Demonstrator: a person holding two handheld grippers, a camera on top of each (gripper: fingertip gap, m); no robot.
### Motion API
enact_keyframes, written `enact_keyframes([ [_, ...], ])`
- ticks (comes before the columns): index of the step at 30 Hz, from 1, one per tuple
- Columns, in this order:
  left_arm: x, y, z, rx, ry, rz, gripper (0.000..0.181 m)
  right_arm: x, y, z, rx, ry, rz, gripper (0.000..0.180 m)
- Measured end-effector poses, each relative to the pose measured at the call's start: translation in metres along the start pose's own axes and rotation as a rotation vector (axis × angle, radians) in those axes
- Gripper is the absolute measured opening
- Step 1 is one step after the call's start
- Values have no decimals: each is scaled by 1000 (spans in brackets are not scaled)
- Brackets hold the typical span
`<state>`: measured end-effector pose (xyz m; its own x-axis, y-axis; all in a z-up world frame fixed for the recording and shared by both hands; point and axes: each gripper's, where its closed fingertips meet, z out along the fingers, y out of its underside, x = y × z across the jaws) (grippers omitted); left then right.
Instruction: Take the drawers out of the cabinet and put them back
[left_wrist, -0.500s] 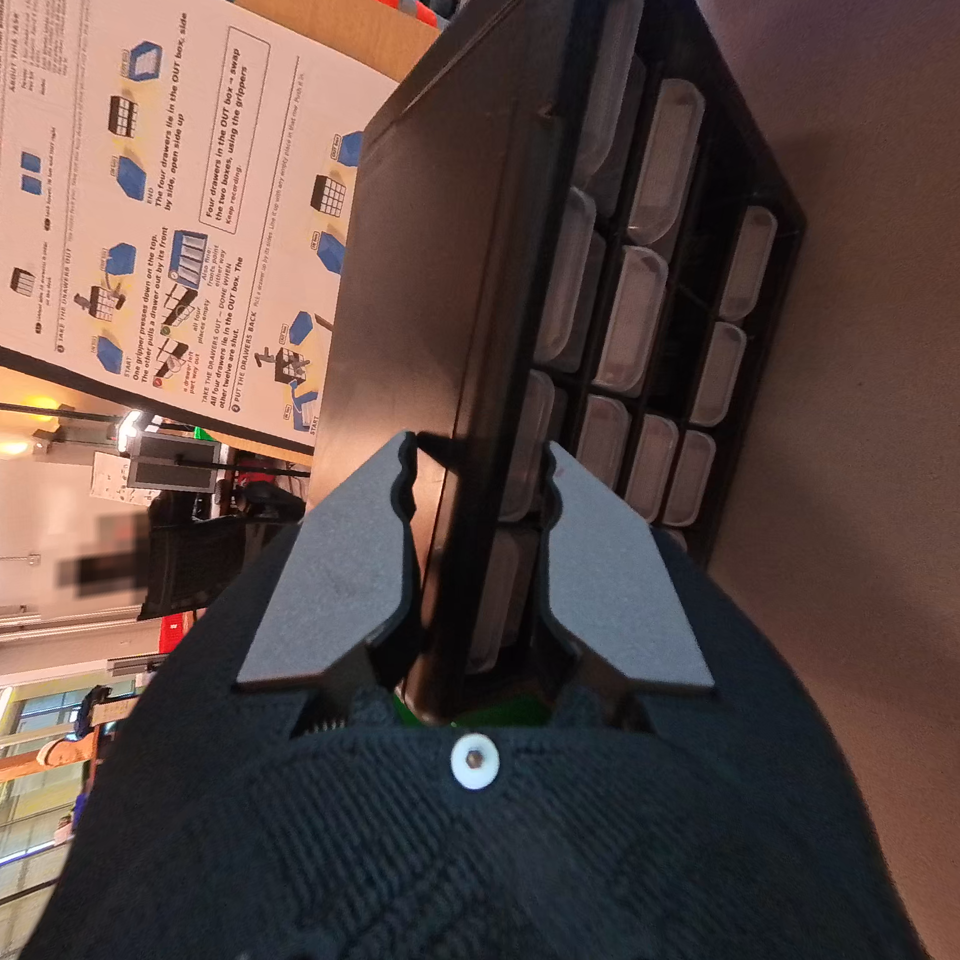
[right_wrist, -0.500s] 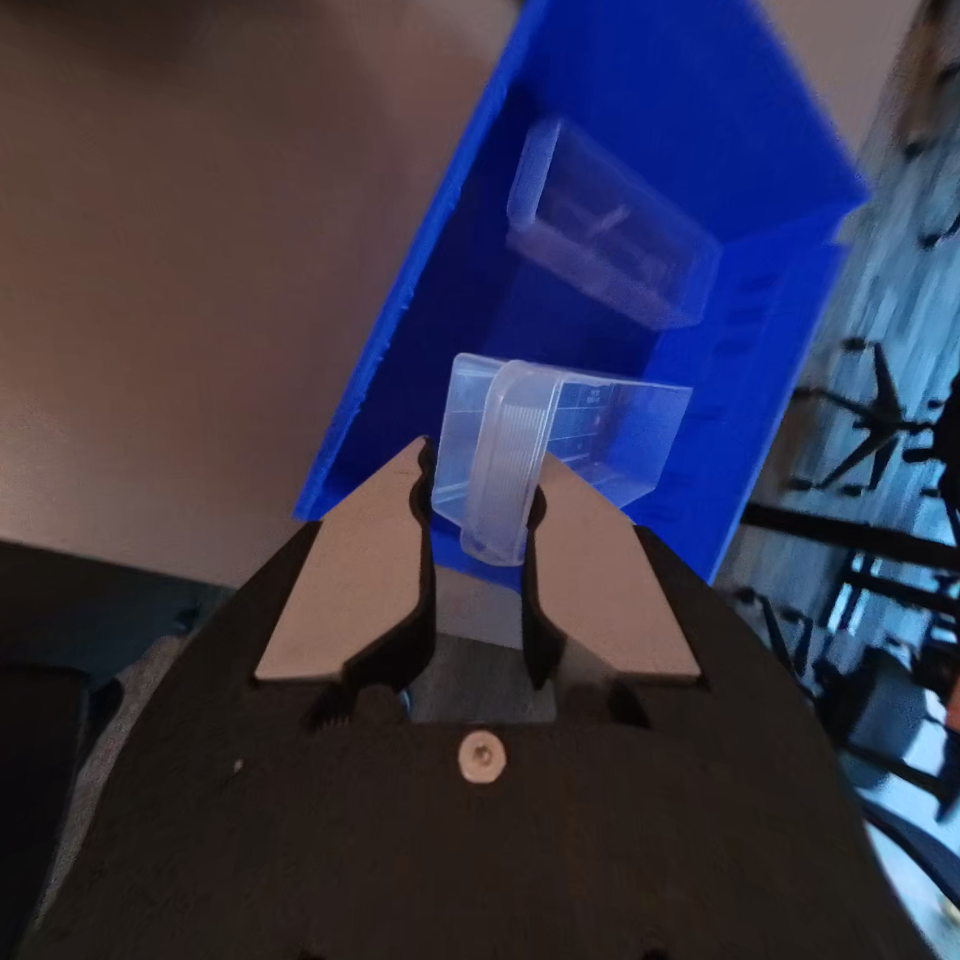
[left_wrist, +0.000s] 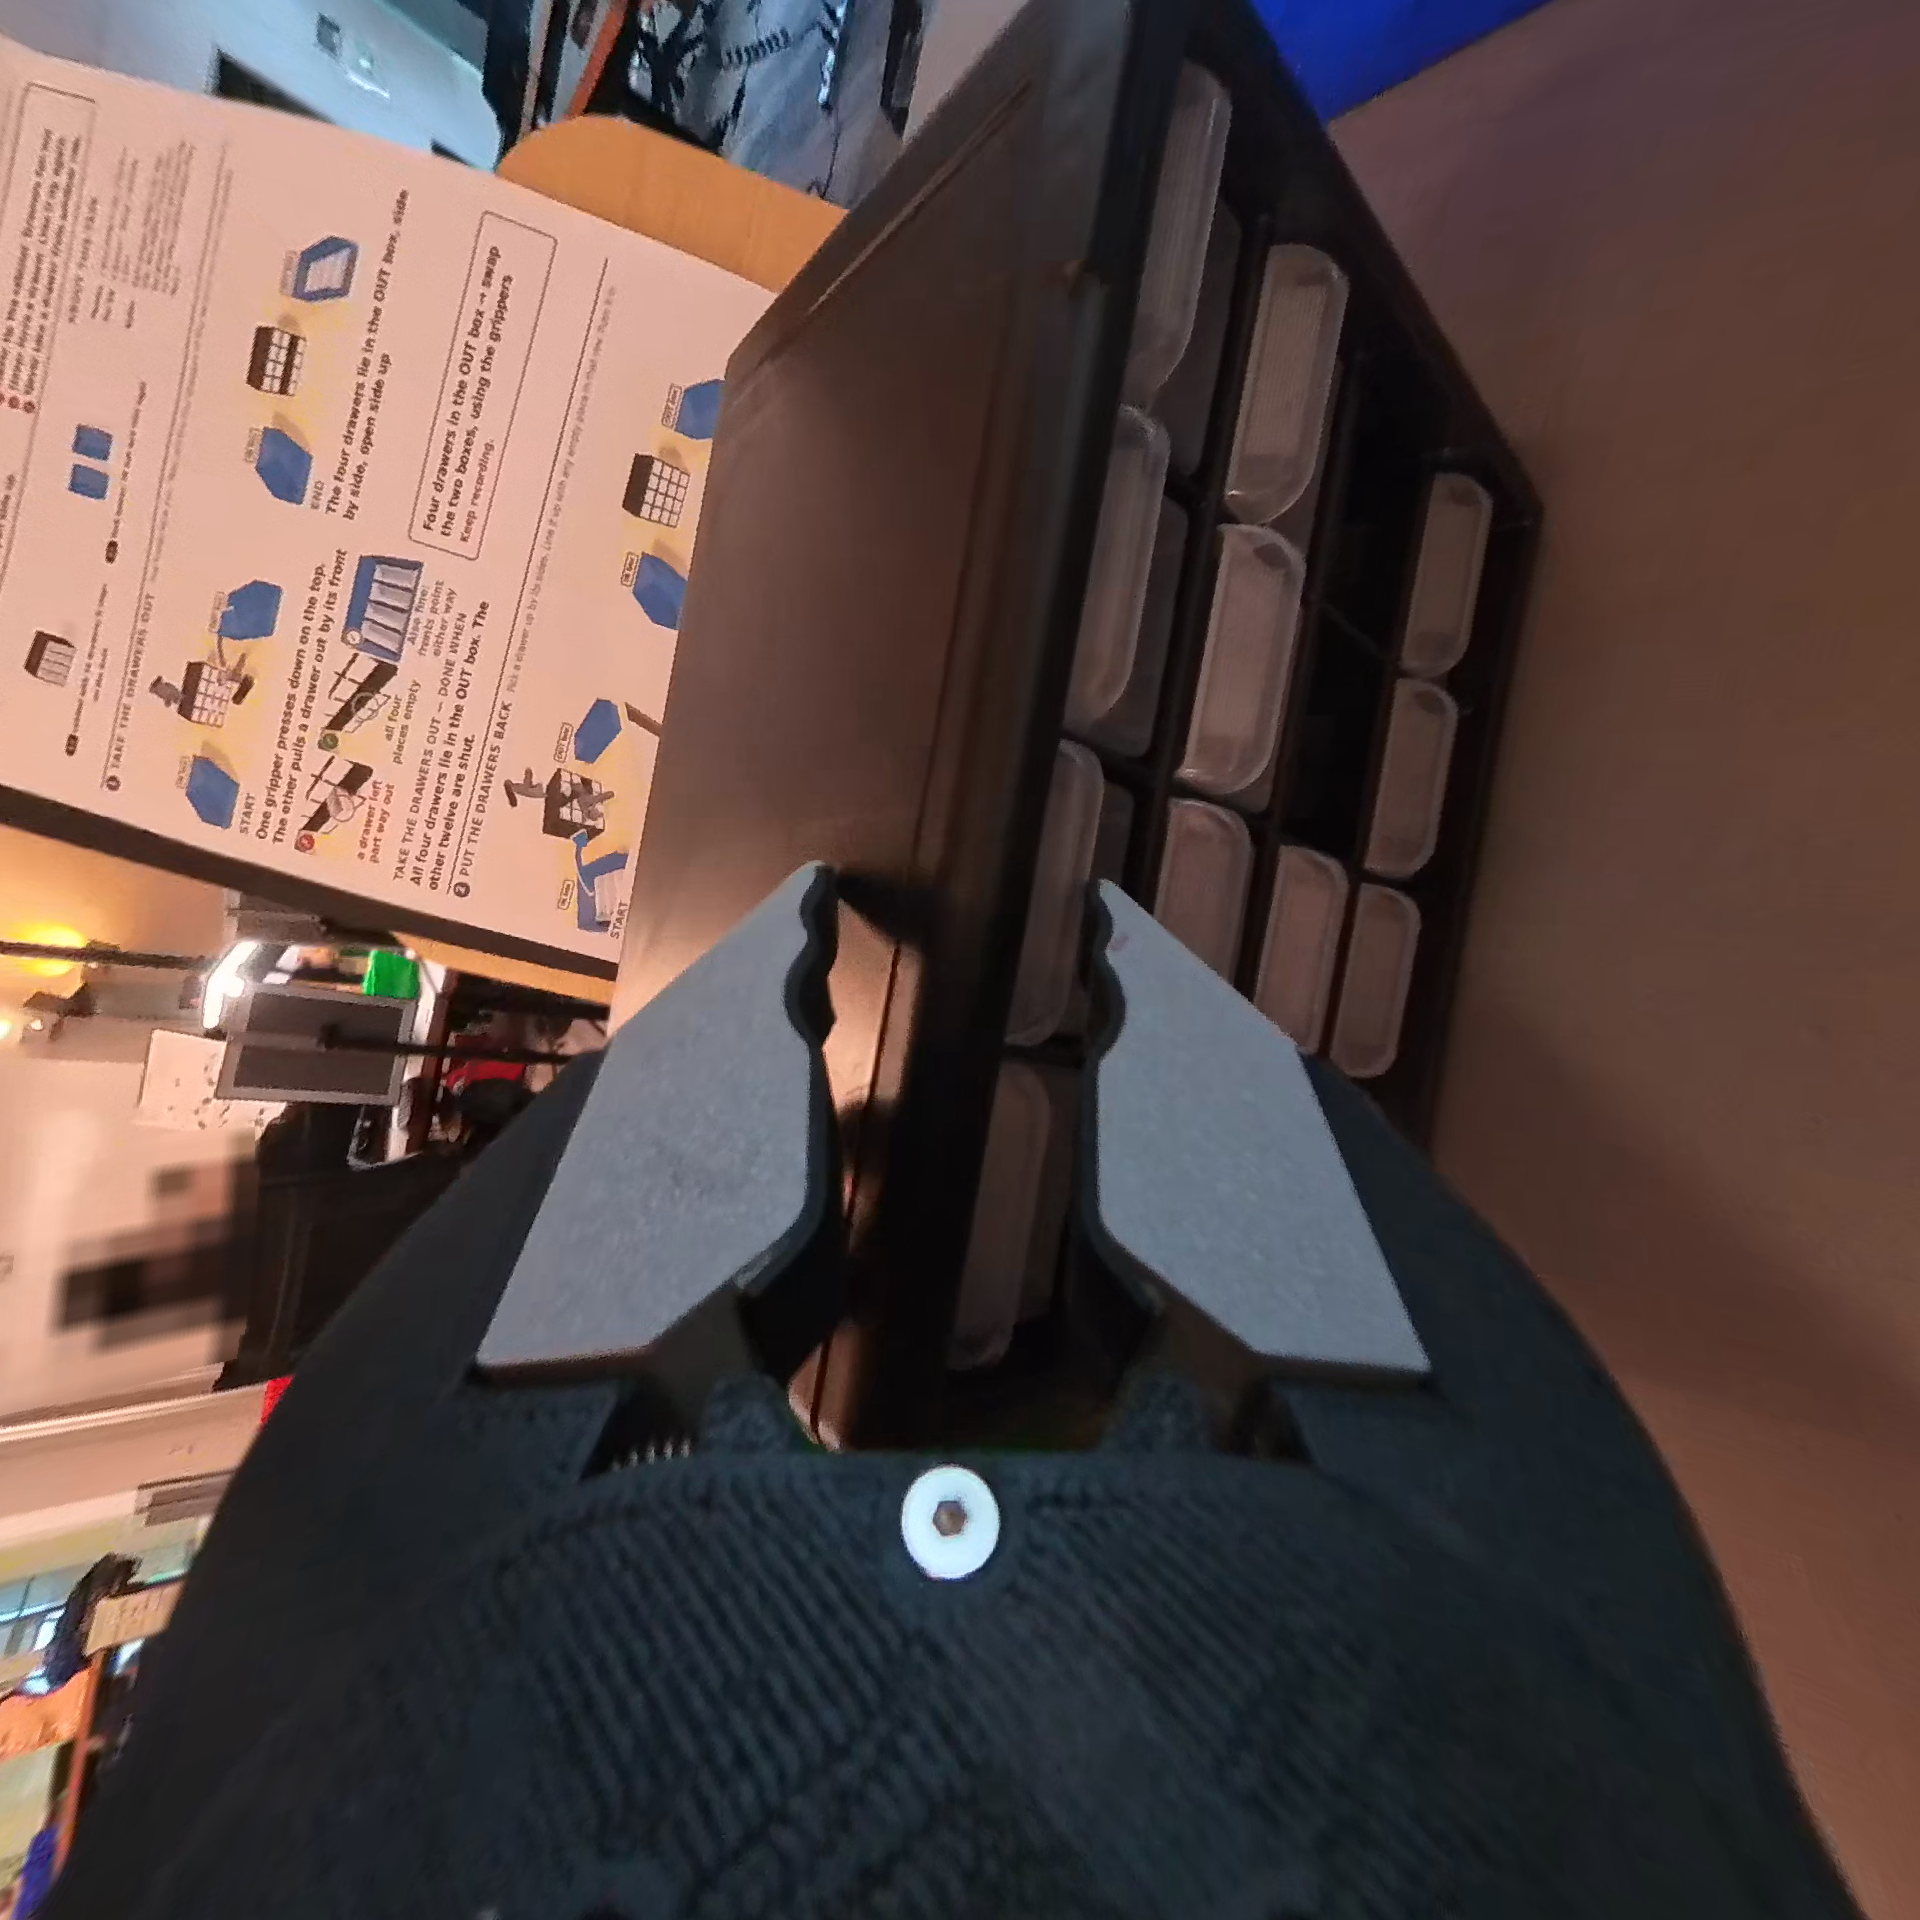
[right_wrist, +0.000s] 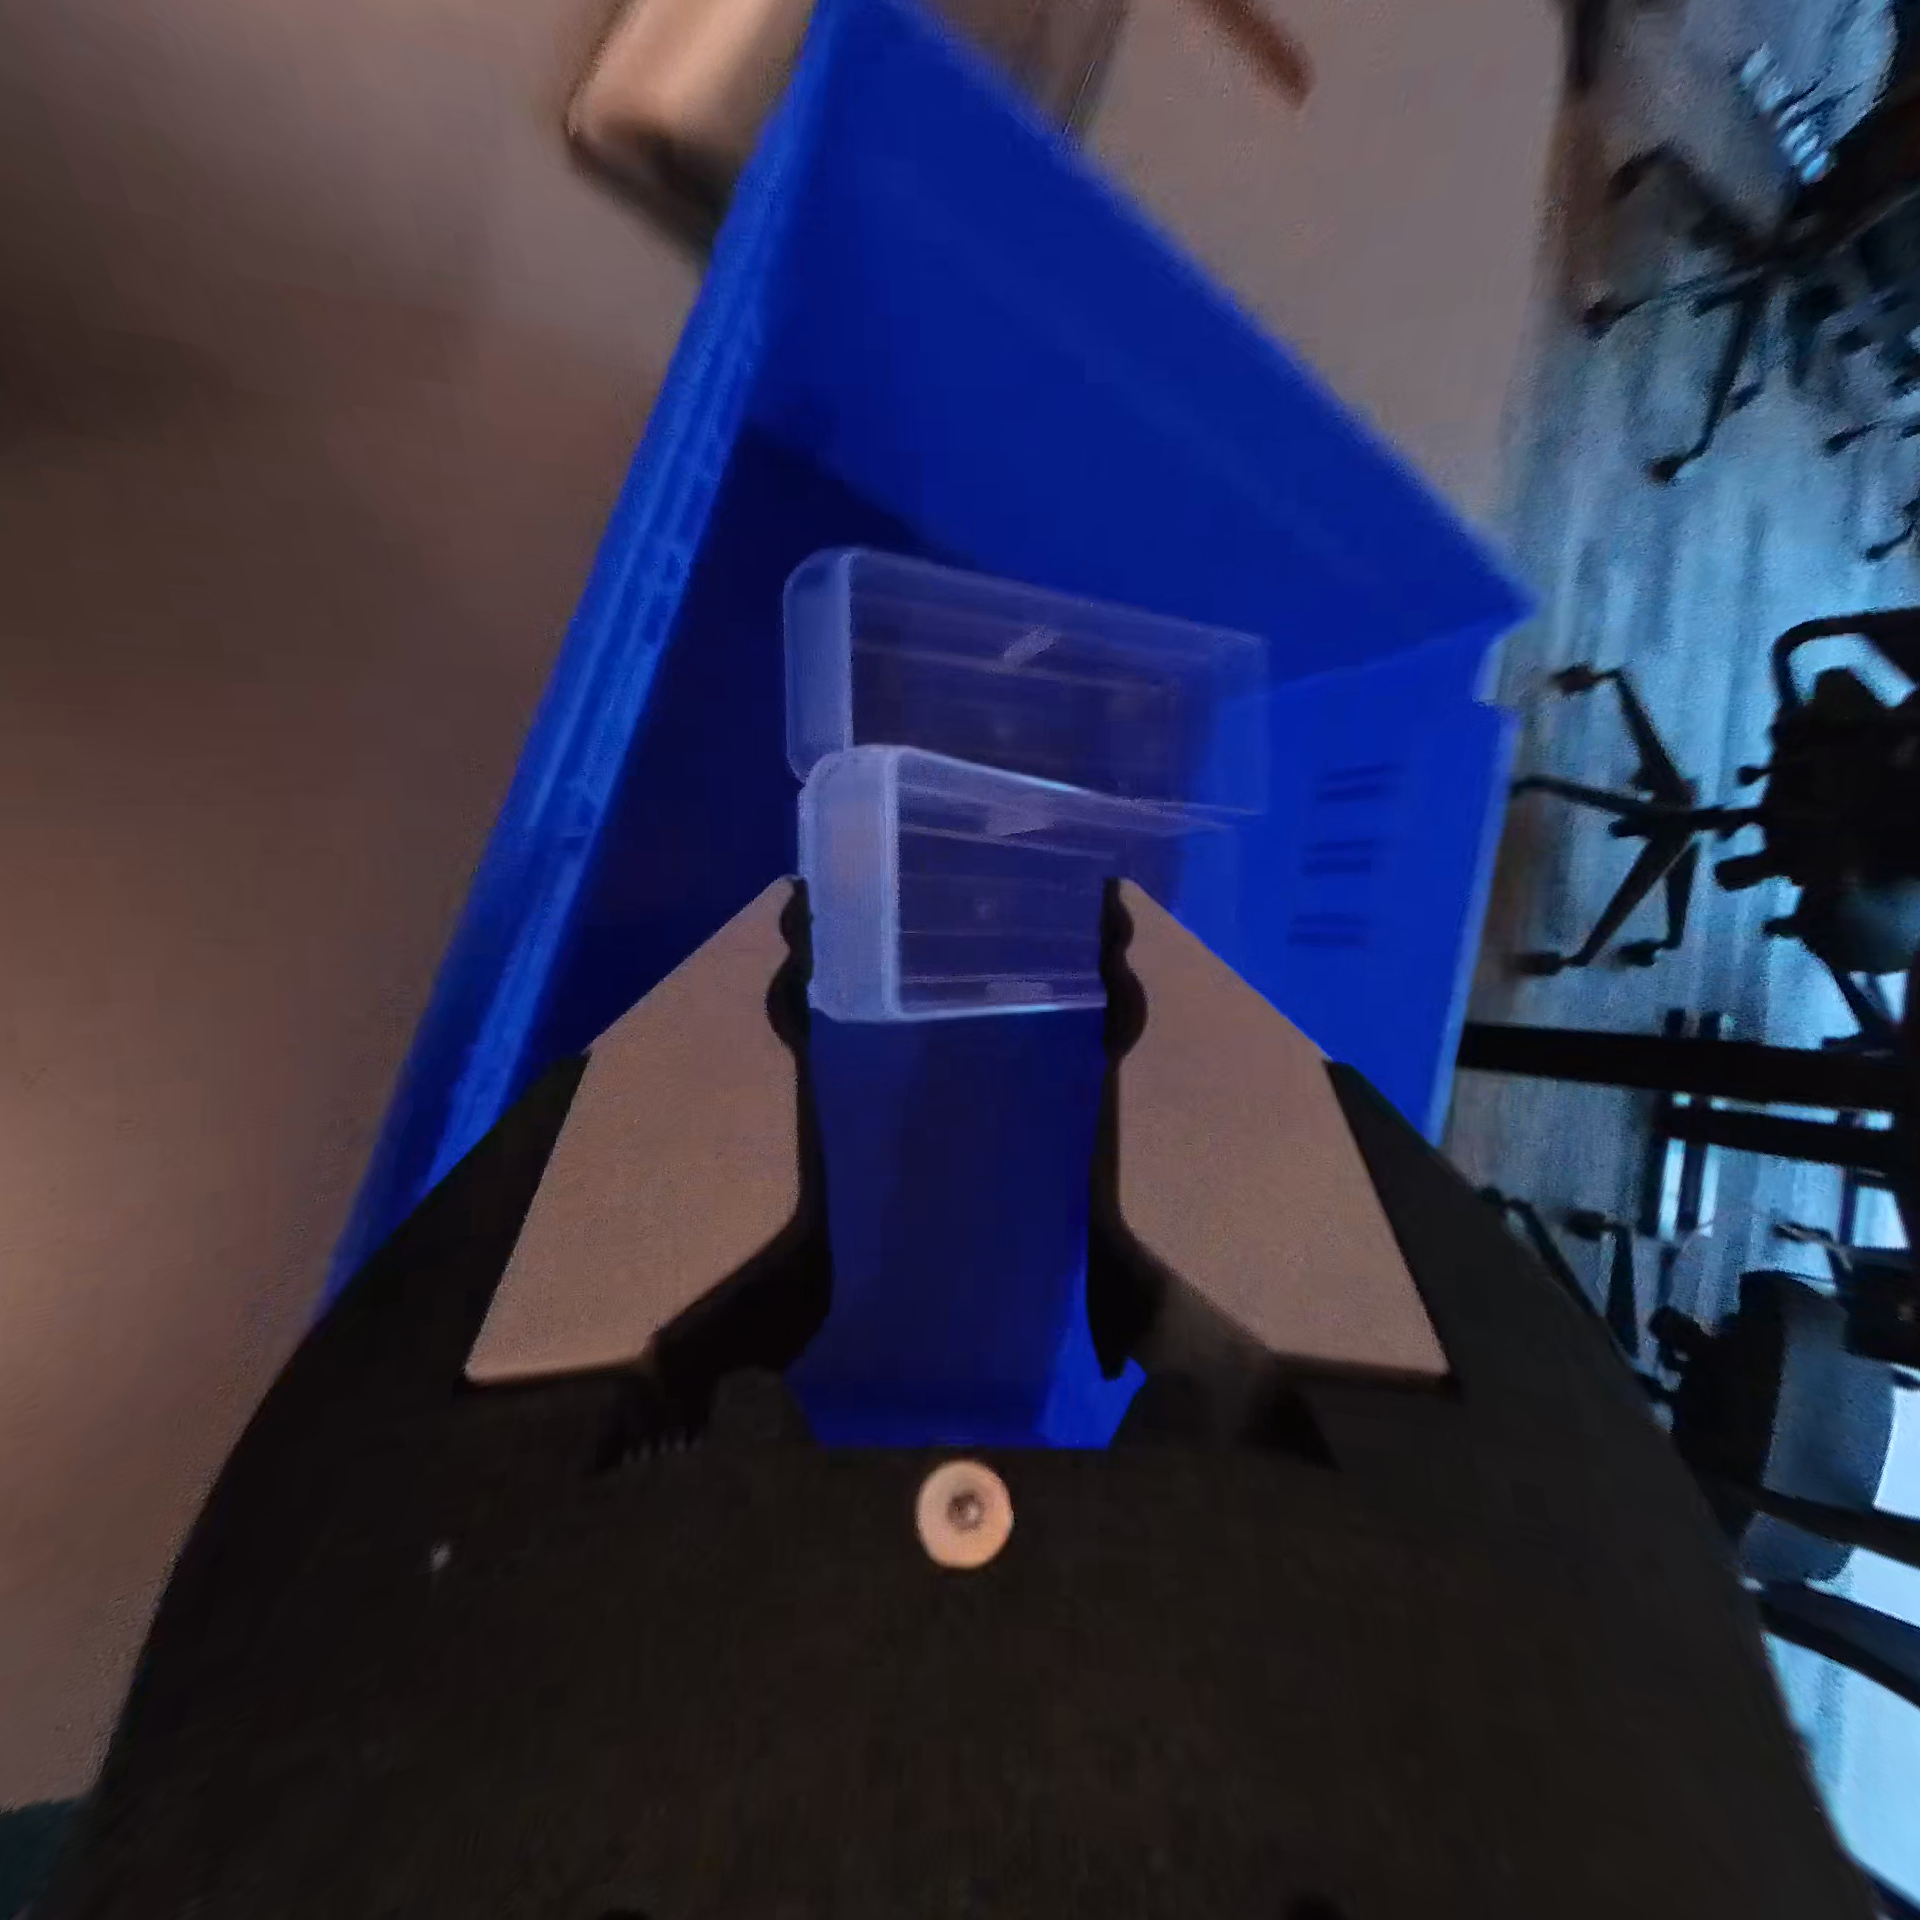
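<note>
In the blue bin (right_wrist: 1039, 364), two clear drawers (right_wrist: 997, 914) lie side by side.

The left wrist camera is looking forward, close along the black drawer cabinet (left_wrist: 894, 644), while the right wrist camera is facing down into the blue bin (right_wrist: 1039, 343) at close range, both views sharing only that bin and the tabletop (left_wrist: 1714, 727).

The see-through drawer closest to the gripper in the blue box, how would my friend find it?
Find the big blue box on the table. Two clear plastic drawers lie inside, side by side. Yours is the drawer nearer the open right gripper, right at its fingertips; the other drawer lies farther in, toward the box's back wall.
</note>
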<state>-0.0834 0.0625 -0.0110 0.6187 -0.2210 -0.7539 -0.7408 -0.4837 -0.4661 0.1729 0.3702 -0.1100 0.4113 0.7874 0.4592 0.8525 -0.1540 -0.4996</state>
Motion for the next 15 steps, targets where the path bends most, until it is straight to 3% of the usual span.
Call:
enact_keyframes([
  [1, 0, 0, 0, 7, 6, 0, 46, 2, -5, -16, 37, 9, 11, 57],
  [6, -1, 3, -1, 19, 6, 4, 45, -35, -32, -88, 240, -89, 57, 65],
  [12, 0, 8, -19, -40, 113, -117, 54, -217, -70, -163, 547, -748, 42, 61],
  [15, -3, 13, -17, -79, 120, -140, 60, -295, -87, -167, 579, -973, 78, 60],
])
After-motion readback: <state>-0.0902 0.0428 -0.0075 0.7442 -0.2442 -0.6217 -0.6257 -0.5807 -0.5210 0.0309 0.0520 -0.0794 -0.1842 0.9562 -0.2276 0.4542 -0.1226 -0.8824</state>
